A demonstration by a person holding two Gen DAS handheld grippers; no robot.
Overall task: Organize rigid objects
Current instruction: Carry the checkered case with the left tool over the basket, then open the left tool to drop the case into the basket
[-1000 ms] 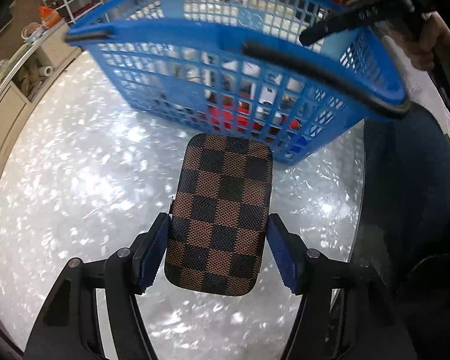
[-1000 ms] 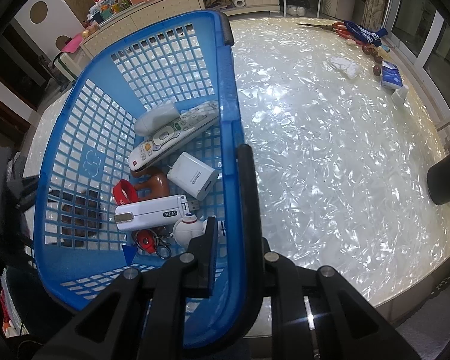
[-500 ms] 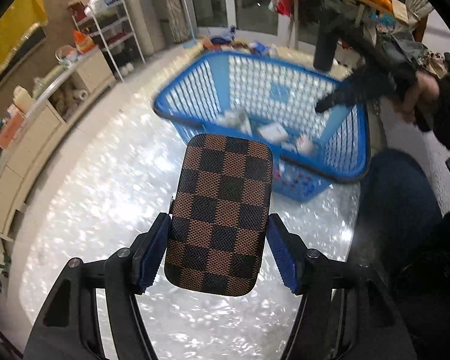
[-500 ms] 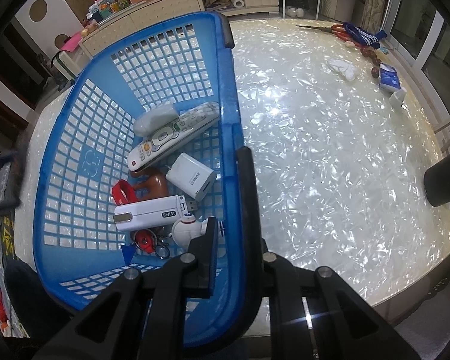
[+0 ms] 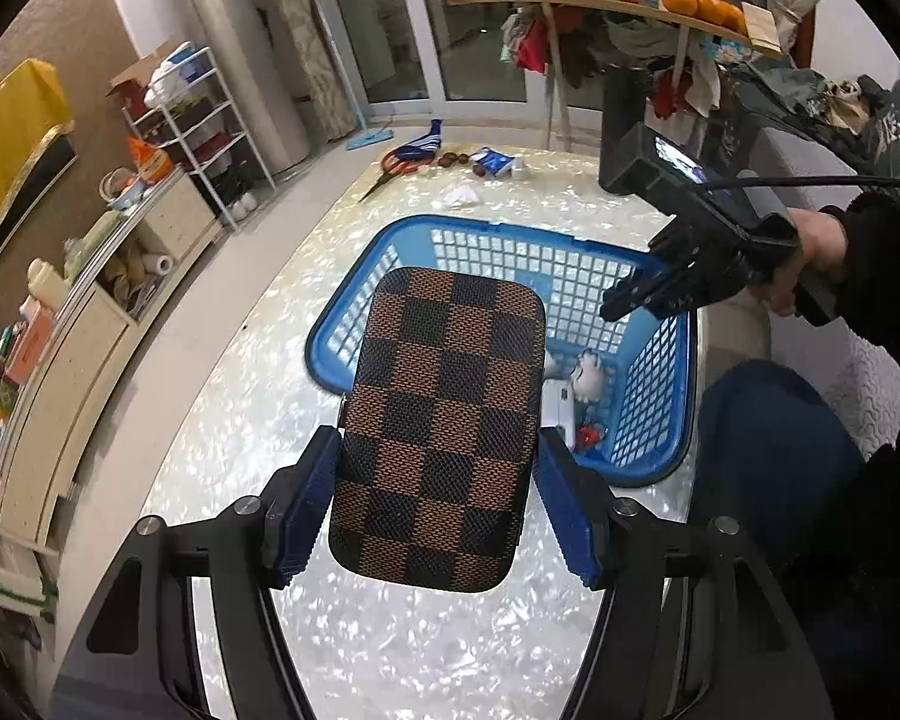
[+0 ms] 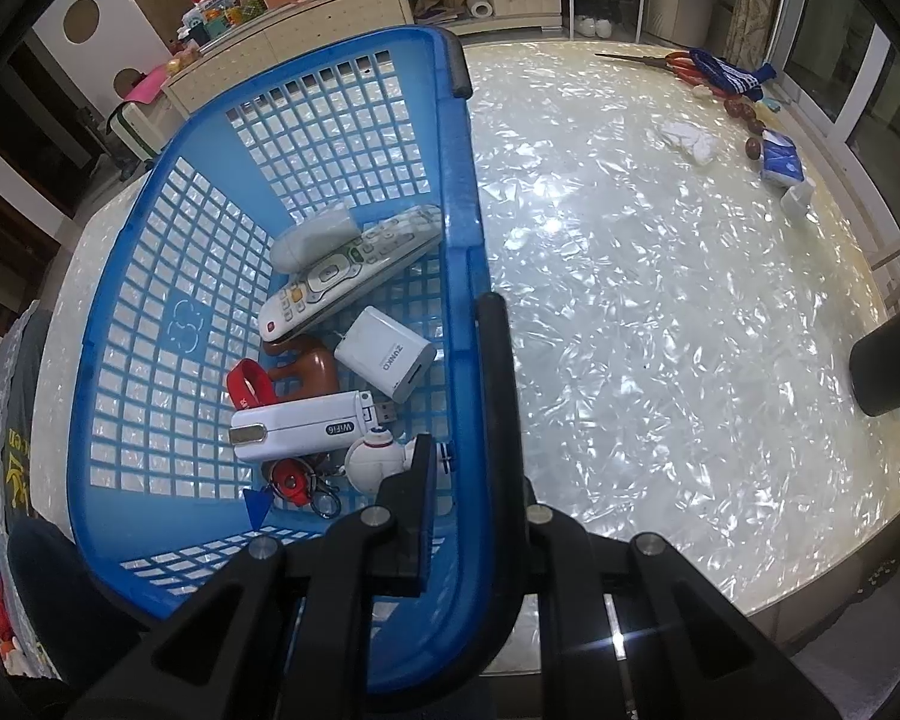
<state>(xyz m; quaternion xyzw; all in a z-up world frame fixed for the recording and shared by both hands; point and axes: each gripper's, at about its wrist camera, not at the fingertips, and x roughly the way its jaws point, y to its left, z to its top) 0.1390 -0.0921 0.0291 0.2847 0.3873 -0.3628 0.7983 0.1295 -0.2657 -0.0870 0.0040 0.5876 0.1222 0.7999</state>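
Left wrist view — left hand-held gripper [image 5: 435, 495] angled down, clamping checkered case [image 5: 441, 429] — above basket [image 5: 660, 456].

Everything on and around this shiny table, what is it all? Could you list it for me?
Basket: one, blue, on the table.
Checkered case: one, brown and black, in the left gripper.
Remote: one, white, in the basket.
Charger: one, white, in the basket.
USB stick: one, white, in the basket.
Scissors: one, red-handled, far table edge.
Tissue pack: one, blue, far edge.
Right gripper: black, clamped on the basket's rim.
Hand: holds the right gripper.
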